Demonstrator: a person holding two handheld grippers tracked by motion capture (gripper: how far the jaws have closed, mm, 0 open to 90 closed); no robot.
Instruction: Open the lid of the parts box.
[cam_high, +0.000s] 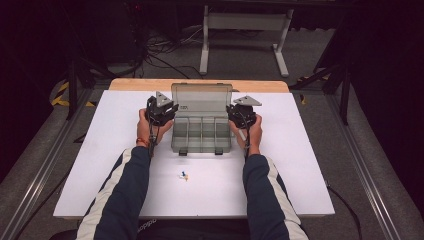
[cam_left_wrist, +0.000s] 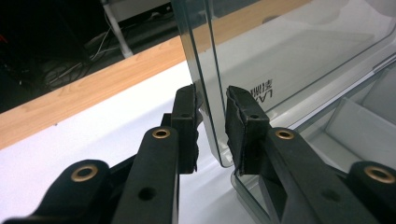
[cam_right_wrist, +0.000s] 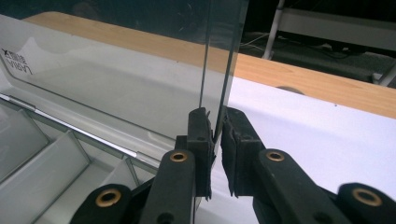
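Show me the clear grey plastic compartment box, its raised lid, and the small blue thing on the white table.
Clear grey plastic compartment box (cam_high: 201, 134), high view, on its divided tray.
Raised lid (cam_high: 202, 101), high view, on its flat panel.
Small blue thing (cam_high: 184, 175), high view, on its blue tip.

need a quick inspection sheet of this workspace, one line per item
surface: flat white table top with a light wood strip along its far edge
job's things: clear grey plastic compartment box, lid standing up open, compartments look empty
clutter: small blue and yellow object lying on the white top nearer the person, too small to identify
grippers: left gripper with jaws either side of the lid's left edge, a gap visible; right gripper with jaws pinching the lid's right edge
cables: black cable trailing from the left gripper along the forearm; loose wires on the floor beyond
surroundings: dark room, grey floor, white table frame behind
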